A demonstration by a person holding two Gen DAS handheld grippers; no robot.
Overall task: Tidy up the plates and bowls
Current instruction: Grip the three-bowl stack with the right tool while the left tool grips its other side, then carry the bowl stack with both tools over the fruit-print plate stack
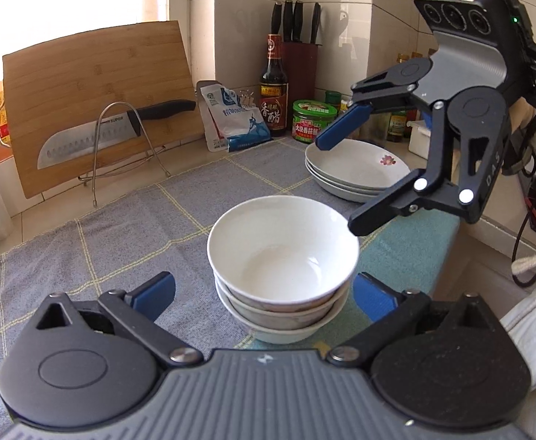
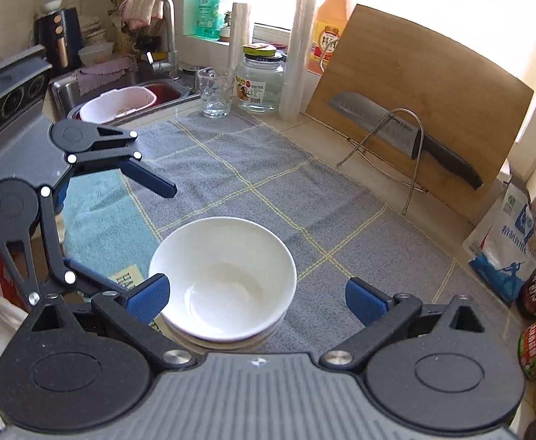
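A stack of three white ceramic bowls (image 1: 282,267) sits on the grey checked cloth (image 1: 102,242) covering the worktop; behind and right lies a stack of apparently three shallow white plates (image 1: 356,172), with the leaning bamboo cutting board (image 1: 95,99) behind-left

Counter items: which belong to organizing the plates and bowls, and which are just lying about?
Job:
- stack of bowls
- stack of plates

Lying about:
- knife on its wire rack
- cutting board
- vinegar bottle
- salt bag
- glass jar
- glass mug
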